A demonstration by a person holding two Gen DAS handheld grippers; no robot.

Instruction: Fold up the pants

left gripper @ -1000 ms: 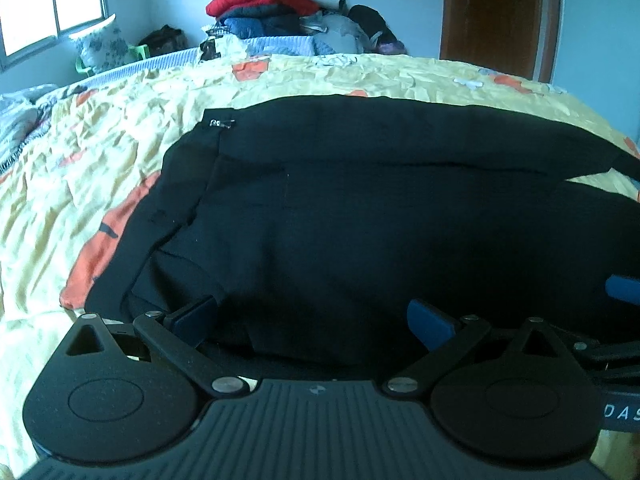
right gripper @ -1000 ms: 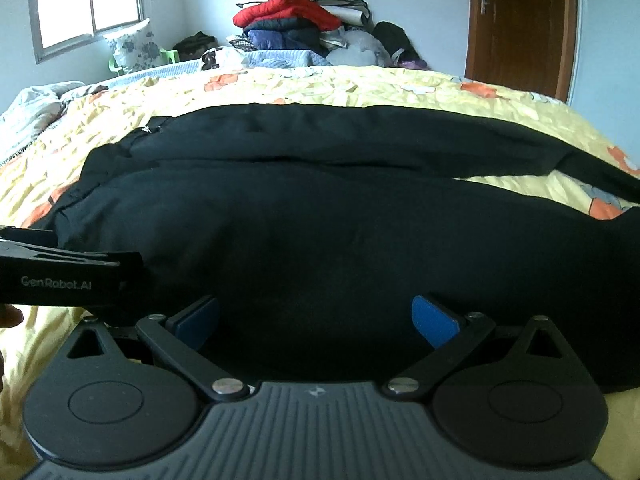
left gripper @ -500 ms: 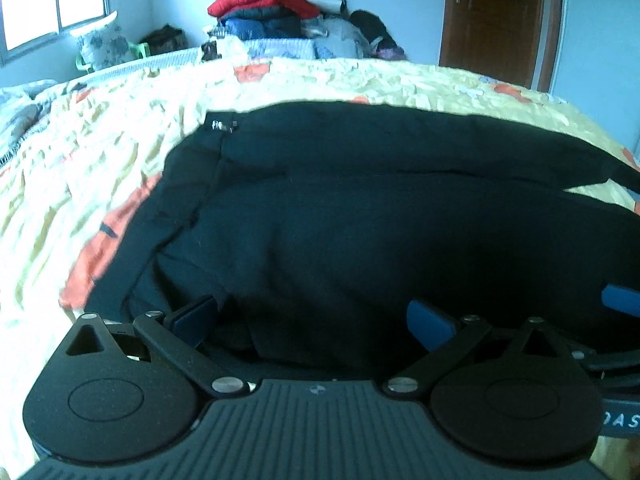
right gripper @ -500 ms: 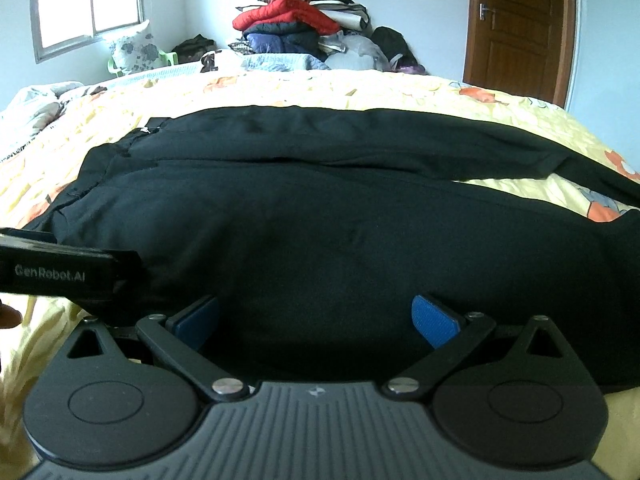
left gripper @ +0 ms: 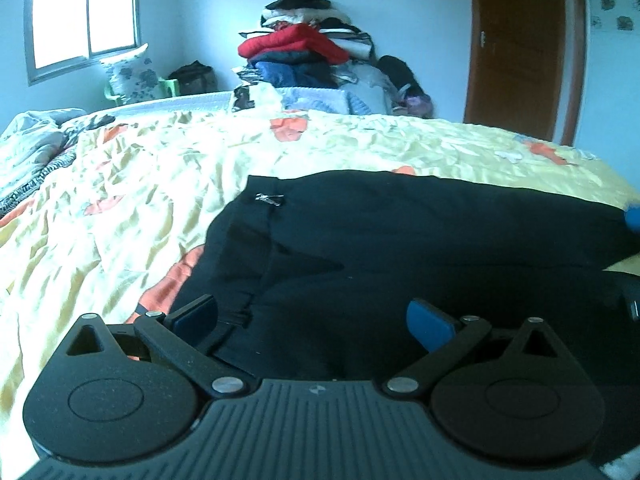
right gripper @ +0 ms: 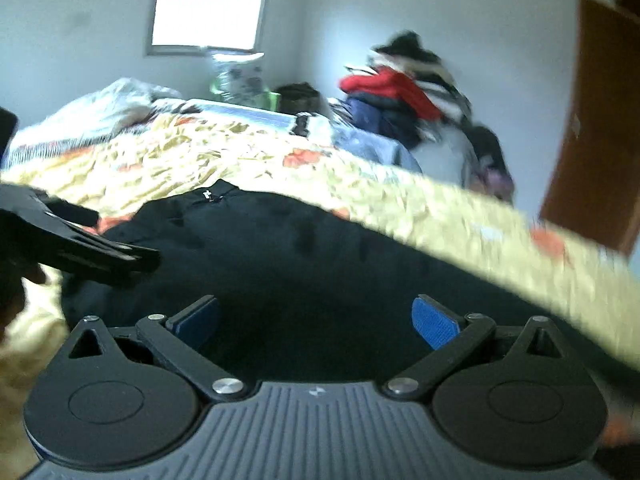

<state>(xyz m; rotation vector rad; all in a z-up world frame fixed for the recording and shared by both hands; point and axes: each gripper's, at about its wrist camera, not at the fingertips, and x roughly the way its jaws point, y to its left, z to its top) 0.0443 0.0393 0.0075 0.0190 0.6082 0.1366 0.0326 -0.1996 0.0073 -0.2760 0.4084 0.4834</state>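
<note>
Pants (left gripper: pixel 400 240) shifted nearer on bedspread (left gripper: pixel 140 184).

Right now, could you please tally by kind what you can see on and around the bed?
Black pants: 1
Yellow floral bedspread: 1
Clothes pile: 1
Window: 1
Wooden door: 1
Claws, left claw and right claw: 2
Total: 7

Daylight from the window (left gripper: pixel 84 20) glares white; right view is motion-blurred and tilted.

Bedspread (left gripper: pixel 132 208) left of the pants (left gripper: pixel 400 240) is open. Clothes pile (left gripper: pixel 308 56) blocks the far edge. Left gripper (right gripper: pixel 80 240) crowds the right one's left side.
</note>
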